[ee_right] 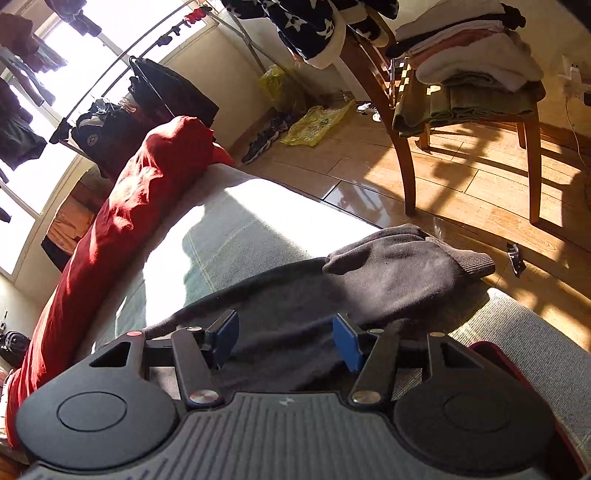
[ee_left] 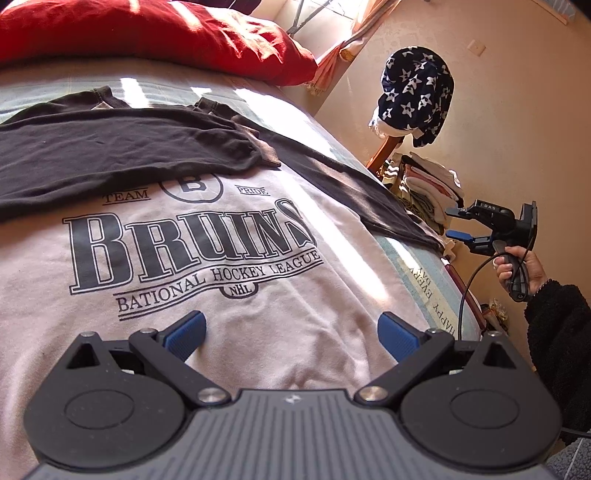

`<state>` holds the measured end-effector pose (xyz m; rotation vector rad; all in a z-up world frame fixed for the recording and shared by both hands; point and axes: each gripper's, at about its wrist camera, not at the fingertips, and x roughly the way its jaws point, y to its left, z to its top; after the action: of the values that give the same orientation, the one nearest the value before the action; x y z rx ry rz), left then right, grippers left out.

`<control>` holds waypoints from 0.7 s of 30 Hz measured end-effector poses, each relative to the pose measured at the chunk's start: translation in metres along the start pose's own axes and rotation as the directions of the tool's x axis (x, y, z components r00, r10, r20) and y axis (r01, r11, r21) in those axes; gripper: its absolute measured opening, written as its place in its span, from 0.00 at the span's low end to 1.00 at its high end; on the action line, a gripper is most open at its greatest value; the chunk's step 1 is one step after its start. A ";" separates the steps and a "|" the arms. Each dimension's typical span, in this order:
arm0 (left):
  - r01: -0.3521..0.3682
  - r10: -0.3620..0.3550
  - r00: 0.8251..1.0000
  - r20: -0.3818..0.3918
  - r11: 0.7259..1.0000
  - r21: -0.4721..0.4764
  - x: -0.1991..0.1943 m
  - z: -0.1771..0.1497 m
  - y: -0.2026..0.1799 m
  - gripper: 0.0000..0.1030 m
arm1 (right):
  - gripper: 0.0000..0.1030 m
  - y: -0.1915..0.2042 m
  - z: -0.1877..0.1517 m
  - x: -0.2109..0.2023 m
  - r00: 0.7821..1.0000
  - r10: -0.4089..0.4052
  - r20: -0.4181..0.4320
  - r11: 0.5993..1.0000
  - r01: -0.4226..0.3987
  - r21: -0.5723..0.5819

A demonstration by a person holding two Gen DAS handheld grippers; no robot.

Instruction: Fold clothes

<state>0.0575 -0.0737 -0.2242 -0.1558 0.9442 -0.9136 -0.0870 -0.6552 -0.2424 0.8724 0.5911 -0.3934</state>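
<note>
A pale sweatshirt (ee_left: 332, 288) with black sleeves and a "BRUINS" print lies face up on the bed. One black sleeve (ee_left: 129, 147) is folded across the chest above the print. The other sleeve (ee_left: 351, 184) stretches out to the bed's right edge. My left gripper (ee_left: 291, 332) hovers open over the lower body of the shirt, nothing between its blue pads. My right gripper (ee_left: 452, 222), held in a hand (ee_left: 517, 269), stands open just past that sleeve's end. In the right wrist view the right gripper (ee_right: 286, 336) is open over the outstretched sleeve (ee_right: 388, 273), whose ribbed cuff (ee_right: 472, 262) hangs at the bed edge.
A red pillow (ee_left: 166, 33) lies along the head of the bed (ee_right: 240, 229). Beside the bed stands a wooden chair (ee_right: 406, 166) with a stack of folded clothes (ee_right: 472, 55) and a star-patterned garment (ee_left: 413, 88) on its back. A drying rack, shoes and yellow bags are by the window.
</note>
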 end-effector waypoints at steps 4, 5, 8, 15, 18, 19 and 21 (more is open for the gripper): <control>-0.008 0.008 1.000 -0.007 1.000 0.000 0.003 -0.001 0.001 0.96 | 0.60 -0.027 -0.008 0.011 0.999 -0.033 -0.019 0.996 0.034 0.084; -0.010 0.010 1.000 -0.009 1.000 0.000 0.004 -0.001 0.001 0.96 | 0.60 -0.035 -0.011 0.013 0.999 -0.032 -0.016 0.993 0.033 0.116; -0.016 0.016 1.000 -0.013 1.000 0.000 0.006 -0.001 0.002 0.96 | 0.61 -0.050 -0.013 0.018 1.000 -0.025 0.006 0.984 0.024 0.176; -0.028 0.028 0.999 -0.021 1.000 0.002 0.010 -0.002 0.003 0.96 | 0.59 -0.063 -0.006 0.031 0.997 -0.030 0.071 0.975 0.013 0.220; -0.026 0.026 0.999 -0.020 1.000 0.002 0.010 -0.002 0.003 0.96 | 0.60 -0.068 -0.002 0.036 0.995 -0.032 0.099 0.971 0.008 0.238; -0.025 0.025 0.999 -0.020 1.000 0.001 0.010 -0.002 0.004 0.96 | 0.60 -0.070 -0.001 0.038 0.994 -0.033 0.108 0.970 0.006 0.244; -0.022 0.022 1.000 -0.019 1.000 0.000 0.010 -0.002 0.004 0.96 | 0.60 -0.072 0.001 0.041 0.991 -0.031 0.128 0.970 -0.001 0.244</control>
<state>0.0612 -0.0778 -0.2340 -0.1365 0.9618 -0.8957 -0.0939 -0.7018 -0.3108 1.0694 0.4333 -0.5408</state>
